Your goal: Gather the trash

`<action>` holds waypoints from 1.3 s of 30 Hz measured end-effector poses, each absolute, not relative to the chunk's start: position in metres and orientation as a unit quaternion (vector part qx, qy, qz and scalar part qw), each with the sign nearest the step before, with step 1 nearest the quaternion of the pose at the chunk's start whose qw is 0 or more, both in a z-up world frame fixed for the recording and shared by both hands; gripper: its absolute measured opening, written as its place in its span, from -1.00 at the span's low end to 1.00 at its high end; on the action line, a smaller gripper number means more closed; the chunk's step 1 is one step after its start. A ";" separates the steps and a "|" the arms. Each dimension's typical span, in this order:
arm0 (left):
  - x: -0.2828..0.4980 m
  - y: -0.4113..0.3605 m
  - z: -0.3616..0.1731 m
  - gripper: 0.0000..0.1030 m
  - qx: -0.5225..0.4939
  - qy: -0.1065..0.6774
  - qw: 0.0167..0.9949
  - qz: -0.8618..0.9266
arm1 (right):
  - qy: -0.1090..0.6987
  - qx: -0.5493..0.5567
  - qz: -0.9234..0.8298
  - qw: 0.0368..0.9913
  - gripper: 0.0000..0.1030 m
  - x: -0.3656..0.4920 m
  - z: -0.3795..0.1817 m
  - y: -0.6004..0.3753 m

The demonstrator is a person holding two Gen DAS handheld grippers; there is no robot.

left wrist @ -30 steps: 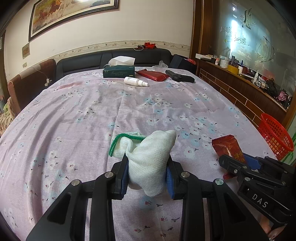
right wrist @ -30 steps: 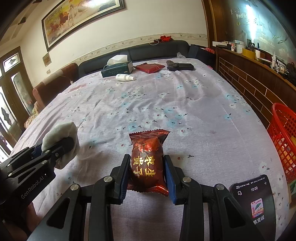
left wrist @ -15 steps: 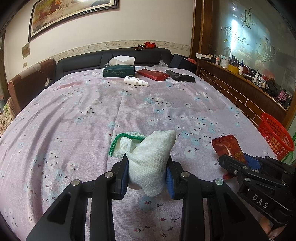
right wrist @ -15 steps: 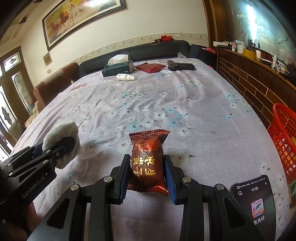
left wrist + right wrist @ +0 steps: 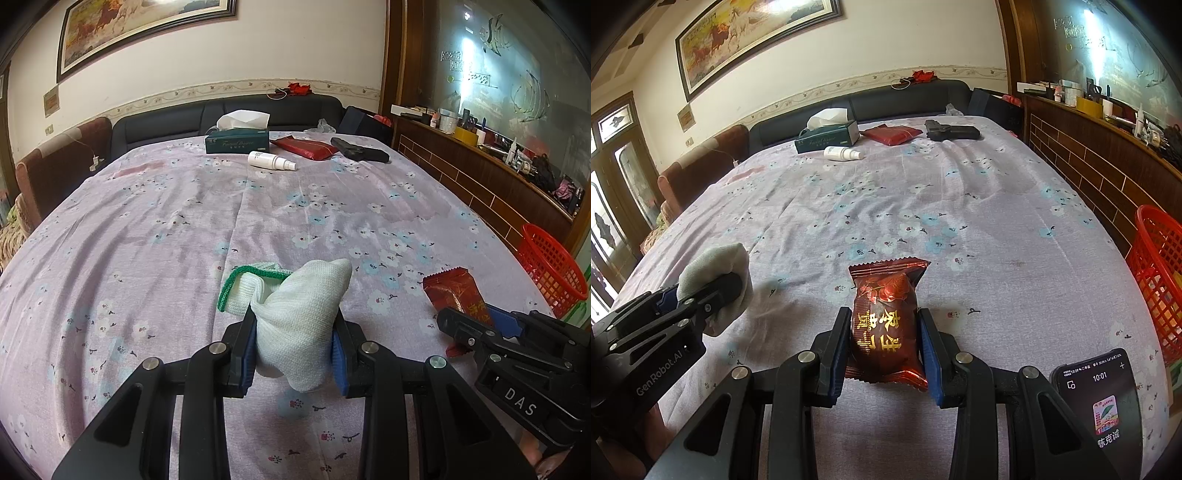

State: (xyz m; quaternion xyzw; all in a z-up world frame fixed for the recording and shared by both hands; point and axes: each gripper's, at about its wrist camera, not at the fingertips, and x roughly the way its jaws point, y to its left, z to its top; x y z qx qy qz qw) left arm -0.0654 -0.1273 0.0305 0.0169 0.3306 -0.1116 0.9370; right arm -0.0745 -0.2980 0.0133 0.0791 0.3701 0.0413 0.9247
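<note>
A crumpled white knit glove (image 5: pixel 295 317) with a green cuff lies on the flowered pink cloth (image 5: pixel 184 221), and my left gripper (image 5: pixel 293 350) is shut on it, both blue pads pressing its sides. In the right wrist view that glove (image 5: pixel 713 269) shows at the left, in the left gripper (image 5: pixel 716 291). My right gripper (image 5: pixel 886 347) is shut on a dark red snack packet (image 5: pixel 884 321) with gold characters. The same packet (image 5: pixel 452 291) and right gripper (image 5: pixel 476 321) appear at the right of the left wrist view.
A red plastic basket (image 5: pixel 550 269) stands off the table's right edge, also seen as the basket (image 5: pixel 1160 273). At the far end lie a green tissue box (image 5: pixel 236 142), a white spray bottle (image 5: pixel 269 160), a red pouch (image 5: pixel 304 147) and a black case (image 5: pixel 358 149). A phone (image 5: pixel 1100 410) sits on the right gripper.
</note>
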 end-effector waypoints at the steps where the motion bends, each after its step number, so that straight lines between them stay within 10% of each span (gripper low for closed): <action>1: -0.066 -0.127 0.030 -0.39 0.017 0.330 0.937 -0.111 | 0.370 0.079 0.041 0.925 -0.26 -0.075 0.013 -0.298; 39: -0.083 -0.140 0.058 -0.39 0.018 0.320 0.936 -0.145 | 0.349 0.125 0.032 0.928 -0.26 -0.104 0.051 -0.327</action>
